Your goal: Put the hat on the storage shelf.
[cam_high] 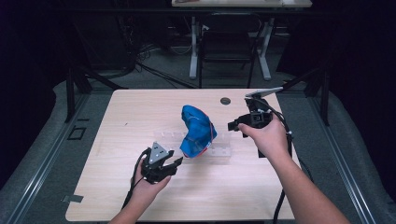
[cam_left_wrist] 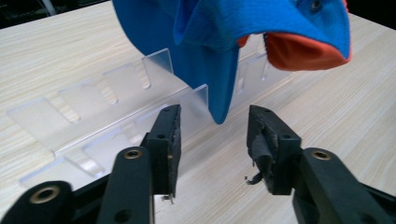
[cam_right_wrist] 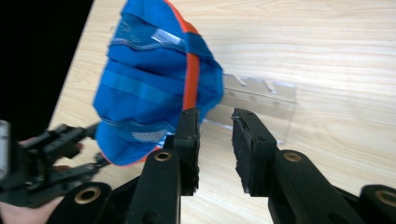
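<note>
A blue cap with orange trim [cam_high: 197, 131] rests tilted on a clear acrylic slotted rack [cam_high: 219, 151] in the middle of the wooden table [cam_high: 140, 112]. My left gripper [cam_high: 177, 163] sits just front-left of the cap, open. In the left gripper view the cap's brim tip [cam_left_wrist: 219, 100] hangs just beyond the open jaws of the left gripper [cam_left_wrist: 214, 140], not touching them, with the rack [cam_left_wrist: 93, 107] behind. My right gripper [cam_high: 232, 125] is to the cap's right, open and empty. The right gripper view has the right gripper [cam_right_wrist: 215, 135], the cap [cam_right_wrist: 149, 88], the rack [cam_right_wrist: 261, 93] and the left gripper [cam_right_wrist: 51, 154].
A dark round grommet [cam_high: 225, 101] sits near the table's far edge. Behind the table stand a black chair [cam_high: 229, 42] and a white-legged desk [cam_high: 243, 3]. A strip of tape [cam_high: 72, 198] marks the front left corner.
</note>
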The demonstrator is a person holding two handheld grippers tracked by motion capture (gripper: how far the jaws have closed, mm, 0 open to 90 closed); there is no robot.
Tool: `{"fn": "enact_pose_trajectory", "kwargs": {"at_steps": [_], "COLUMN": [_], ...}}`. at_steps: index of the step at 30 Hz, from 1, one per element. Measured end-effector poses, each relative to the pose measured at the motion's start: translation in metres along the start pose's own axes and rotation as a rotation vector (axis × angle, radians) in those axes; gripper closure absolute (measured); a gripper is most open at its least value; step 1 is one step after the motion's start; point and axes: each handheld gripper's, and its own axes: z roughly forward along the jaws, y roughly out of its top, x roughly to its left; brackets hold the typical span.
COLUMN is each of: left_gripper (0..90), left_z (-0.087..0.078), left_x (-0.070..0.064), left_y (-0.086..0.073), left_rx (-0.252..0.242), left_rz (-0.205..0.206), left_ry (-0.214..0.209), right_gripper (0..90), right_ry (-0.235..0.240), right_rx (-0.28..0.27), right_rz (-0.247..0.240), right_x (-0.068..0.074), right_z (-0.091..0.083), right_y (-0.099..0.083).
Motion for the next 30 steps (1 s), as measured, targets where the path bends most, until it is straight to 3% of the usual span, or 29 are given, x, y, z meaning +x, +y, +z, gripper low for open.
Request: {"fn": "enact_pose_trajectory", "kwargs": {"at_steps": [4, 16, 20, 23, 26, 28, 30], "left_gripper": [47.9, 45.0, 44.7, 44.6, 44.6, 44.6, 44.5], "left_z": [-0.007, -0.023, -0.032, -0.038, -0.044, -0.047, -0.049], "left_x": [0.007, 0.033, 0.045, 0.053, 0.059, 0.061, 0.063], "left_y": [-0.005, -0.028, -0.040, -0.046, -0.051, -0.053, -0.055], "left_rx": [0.002, 0.035, 0.051, 0.055, 0.059, 0.057, 0.055], "left_rz": [0.002, -0.035, -0.051, -0.063, -0.079, -0.085, -0.087], "left_ry": [0.007, 0.044, 0.075, 0.090, 0.103, 0.110, 0.114], "right_gripper": [66.9, 56.7, 55.1, 56.0, 56.1, 56.3, 56.4], "right_ry": [-0.040, -0.124, -0.186, -0.163, -0.162, -0.186, -0.170], "right_rx": [-0.010, 0.020, 0.028, 0.029, 0.017, 0.031, 0.022], "right_rz": [-0.009, -0.059, -0.112, -0.099, -0.097, -0.103, -0.101], "right_x": [-0.008, -0.018, -0.019, -0.020, -0.022, -0.022, -0.023], "right_z": [-0.004, -0.002, -0.002, -0.003, -0.003, -0.003, -0.005], "right_y": [-0.007, -0.033, -0.047, -0.053, -0.061, -0.065, -0.070]}}
